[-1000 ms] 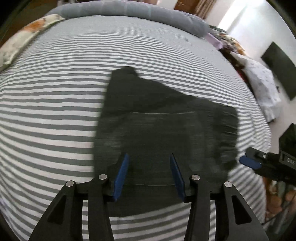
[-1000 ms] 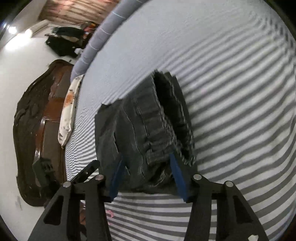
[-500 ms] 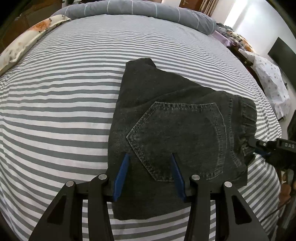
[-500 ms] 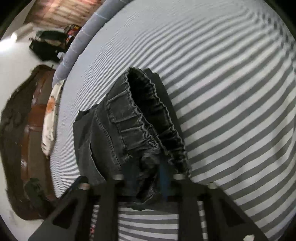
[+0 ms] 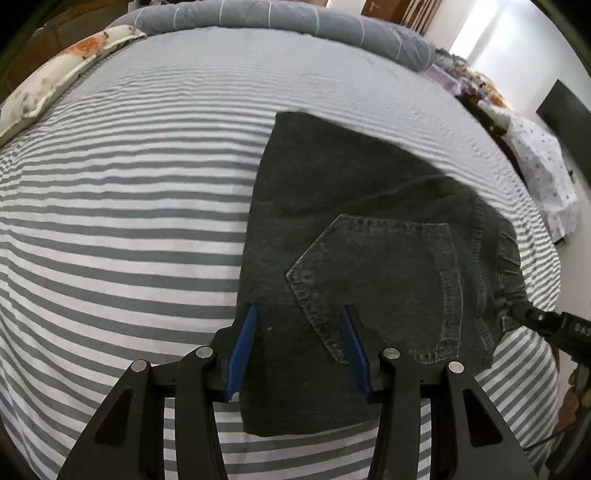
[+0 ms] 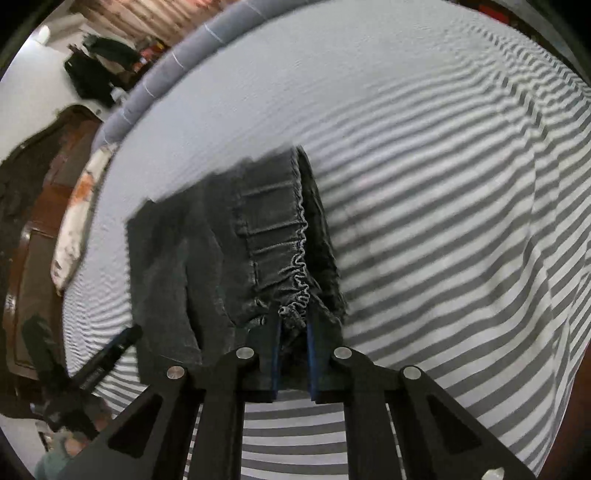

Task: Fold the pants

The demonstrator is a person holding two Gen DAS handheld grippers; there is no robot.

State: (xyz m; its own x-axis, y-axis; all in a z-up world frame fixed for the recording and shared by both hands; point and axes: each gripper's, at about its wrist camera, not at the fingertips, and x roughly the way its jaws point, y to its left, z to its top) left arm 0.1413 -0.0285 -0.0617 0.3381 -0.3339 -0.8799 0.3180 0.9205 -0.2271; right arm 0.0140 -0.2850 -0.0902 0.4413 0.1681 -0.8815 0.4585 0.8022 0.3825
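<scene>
Dark grey denim pants [image 5: 369, 236] lie folded into a compact stack on the striped bed, back pocket [image 5: 380, 280] facing up. My left gripper [image 5: 299, 350] is open, its blue pads straddling the near edge of the stack, empty. My right gripper [image 6: 293, 354] is shut on the elastic waistband [image 6: 295, 273] at the near corner of the pants [image 6: 207, 258]. The right gripper also shows in the left wrist view [image 5: 550, 325], at the stack's right edge. The left gripper shows in the right wrist view [image 6: 107, 354], at the stack's left side.
The grey and white striped bedsheet [image 5: 129, 221] covers the whole bed. A rolled grey blanket [image 5: 280, 18] lies along the far edge and a floral pillow [image 5: 62, 74] at the far left. A wooden headboard [image 6: 33, 221] stands beyond the bed.
My right gripper has closed on the waistband, having been open around it one second ago. The left gripper has shifted left relative to the pants and stays open.
</scene>
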